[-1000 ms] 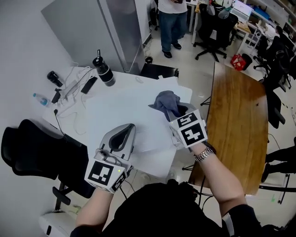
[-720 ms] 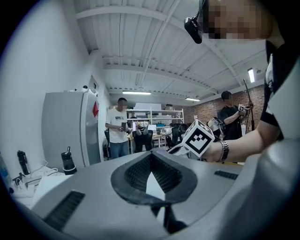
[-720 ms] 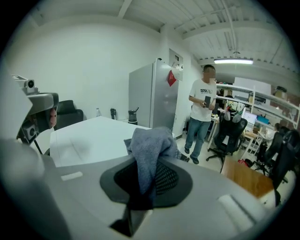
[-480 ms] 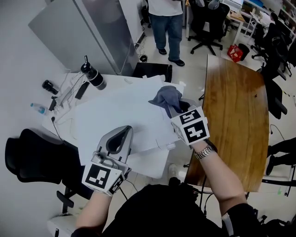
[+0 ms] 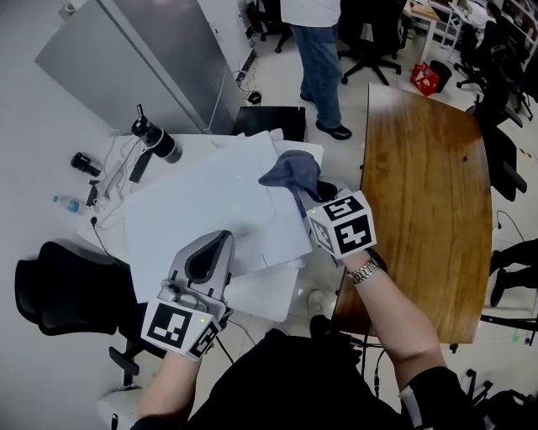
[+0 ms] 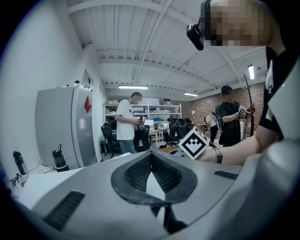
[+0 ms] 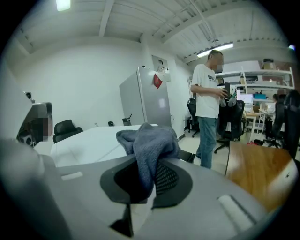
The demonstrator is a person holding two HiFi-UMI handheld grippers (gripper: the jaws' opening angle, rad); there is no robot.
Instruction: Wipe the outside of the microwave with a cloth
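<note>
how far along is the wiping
Done: the cloth is clamped in the right gripper. In hand: it is held at the microwave top's far right corner; the left gripper is shut, empty, near its front edge. To do: nothing shows which sides are wiped.

Frame ctr: cloth (image 5: 290,170) at microwave (image 5: 210,201) upper-rt edge; wooden table (image 5: 429,185) rt; bottle (image 5: 155,139) upper left; chair (image 5: 59,285) lower left.

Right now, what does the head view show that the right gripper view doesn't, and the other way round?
Head view only: the left gripper, shut and empty, and the wristwatch. Right gripper view only: the ceiling light, and how the right gripper clamps the cloth between its jaws. Both: the cloth, the wooden table and the standing person.
</note>
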